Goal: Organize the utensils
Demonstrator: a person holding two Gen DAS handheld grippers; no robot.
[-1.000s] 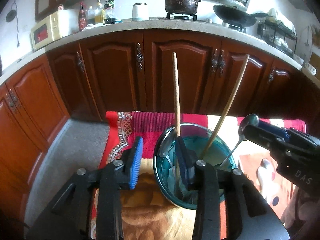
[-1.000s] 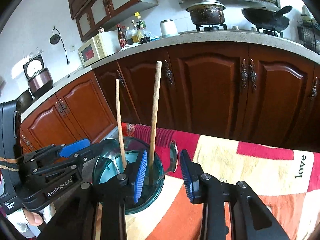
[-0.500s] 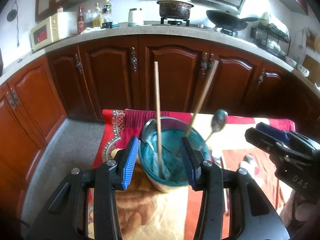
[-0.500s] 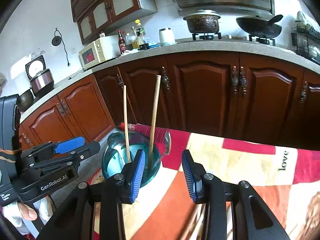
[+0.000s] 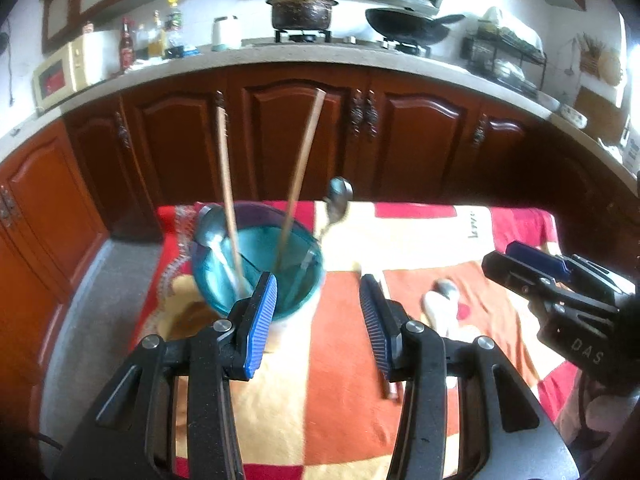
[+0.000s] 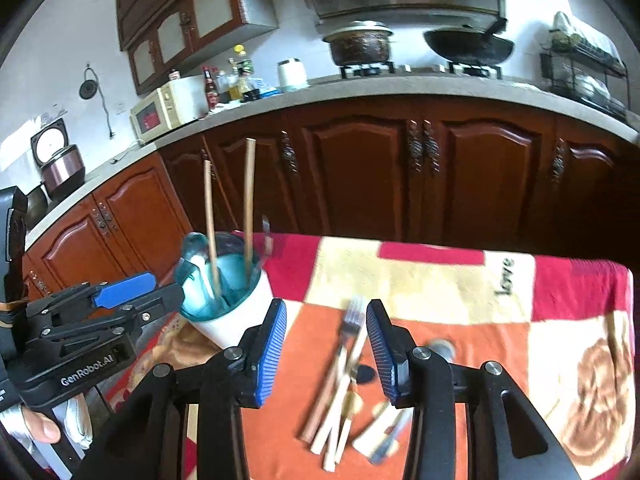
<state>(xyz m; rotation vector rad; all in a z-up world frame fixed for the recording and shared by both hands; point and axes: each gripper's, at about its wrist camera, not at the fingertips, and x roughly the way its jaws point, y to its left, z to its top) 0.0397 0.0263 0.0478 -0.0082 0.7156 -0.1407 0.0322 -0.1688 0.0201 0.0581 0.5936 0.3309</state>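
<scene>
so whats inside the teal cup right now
Two wooden chopsticks and two metal spoons stand in the teal cup; their lower ends and the cup's bottom are hidden.

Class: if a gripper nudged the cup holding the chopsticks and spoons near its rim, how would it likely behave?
The cup would probably tip: it looks tall, with long chopsticks rising high above it. The soft blanket likely steadies it poorly.

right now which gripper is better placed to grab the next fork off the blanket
Right. The right gripper frames the fork between its empty, opening jaws; the left gripper sits by the utensil cup.
</scene>
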